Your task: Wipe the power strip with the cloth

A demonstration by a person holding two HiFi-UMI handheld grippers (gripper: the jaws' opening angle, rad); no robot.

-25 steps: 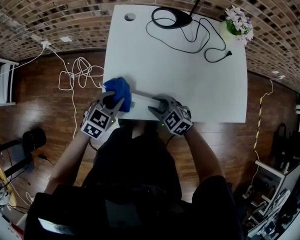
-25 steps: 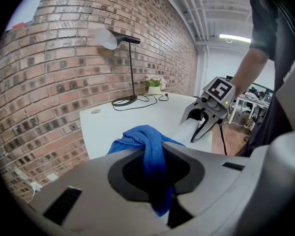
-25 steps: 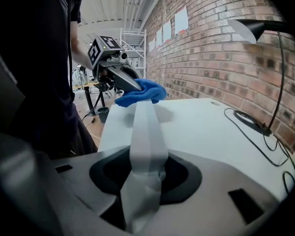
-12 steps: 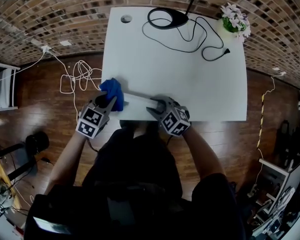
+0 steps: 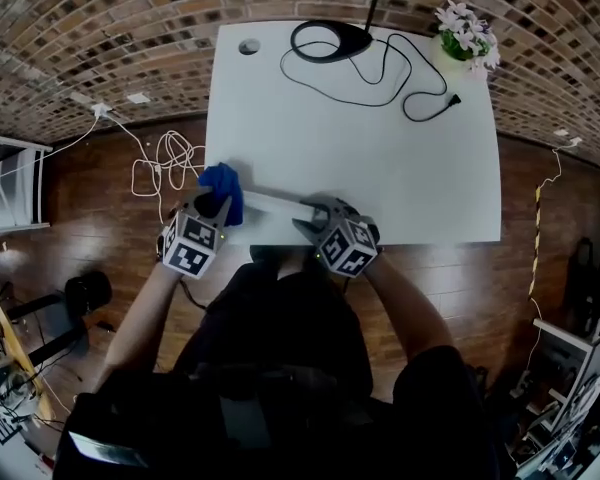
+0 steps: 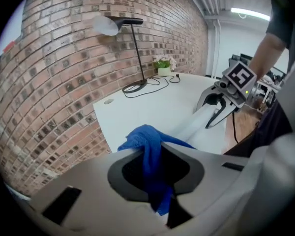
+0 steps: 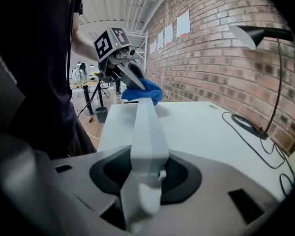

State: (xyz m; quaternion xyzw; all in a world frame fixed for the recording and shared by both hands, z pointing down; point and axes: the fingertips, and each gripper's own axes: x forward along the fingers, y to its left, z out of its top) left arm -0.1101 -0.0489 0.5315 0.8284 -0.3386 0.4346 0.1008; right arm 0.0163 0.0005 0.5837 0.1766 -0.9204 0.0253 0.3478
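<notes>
A long white power strip (image 5: 270,204) lies along the near edge of the white table (image 5: 360,148). My right gripper (image 5: 305,218) is shut on its right end; in the right gripper view the power strip (image 7: 146,132) runs straight out from between the jaws. My left gripper (image 5: 218,208) is shut on a blue cloth (image 5: 223,187), which rests on the strip's left end at the table's front left corner. The left gripper view has the cloth (image 6: 150,154) bunched between the jaws with the strip (image 6: 194,127) beyond it. The right gripper view shows the cloth (image 7: 143,90) covering the strip's far end.
A black desk lamp base (image 5: 330,38) with its trailing black cable (image 5: 400,83) sits at the table's far side. A small flower pot (image 5: 467,36) stands at the far right corner. White cables (image 5: 160,158) lie on the wooden floor to the left.
The blue cloth and left gripper have slid left along the strip toward the table's corner. The right gripper keeps its hold on the strip's other end.
</notes>
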